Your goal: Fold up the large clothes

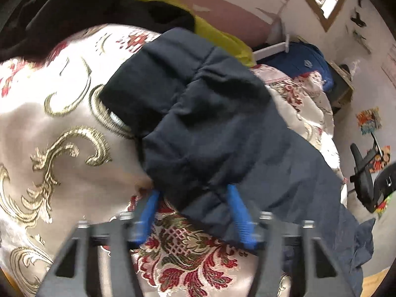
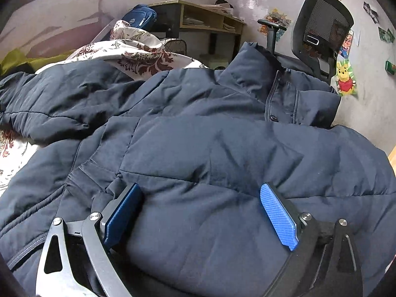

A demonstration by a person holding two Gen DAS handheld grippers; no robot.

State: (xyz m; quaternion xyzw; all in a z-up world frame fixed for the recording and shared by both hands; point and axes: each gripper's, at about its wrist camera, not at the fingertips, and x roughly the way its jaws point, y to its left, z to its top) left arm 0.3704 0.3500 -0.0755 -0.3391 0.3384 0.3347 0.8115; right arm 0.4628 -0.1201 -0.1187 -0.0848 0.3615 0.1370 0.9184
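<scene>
So the jacket (image 2: 198, 136), a big navy puffer, is spread out on the bed over the floral cover (image 1: 61, 128). Its collar points toward the office chair (image 2: 321, 29) at the far wall.

My left gripper (image 1: 193, 190) is down at the edge of a bunched-up part of the jacket, probably a sleeve end. The blue pads (image 1: 237, 212) have a fold of that dark fabric between them and look pinched on it, though the frame is blurry, so I wouldn't swear how tight the grip is.

My right gripper (image 2: 200, 193) is spread wide over the jacket's quilted body, grabbing nothing. Both blue pads (image 2: 278, 215) sit on or just above the fabric, with a flat stretch of it between them.

Behind the bed there's a yellow-green blanket (image 1: 222, 39), a blue bag (image 2: 142, 16) and a desk (image 2: 210, 17) against the wall.
</scene>
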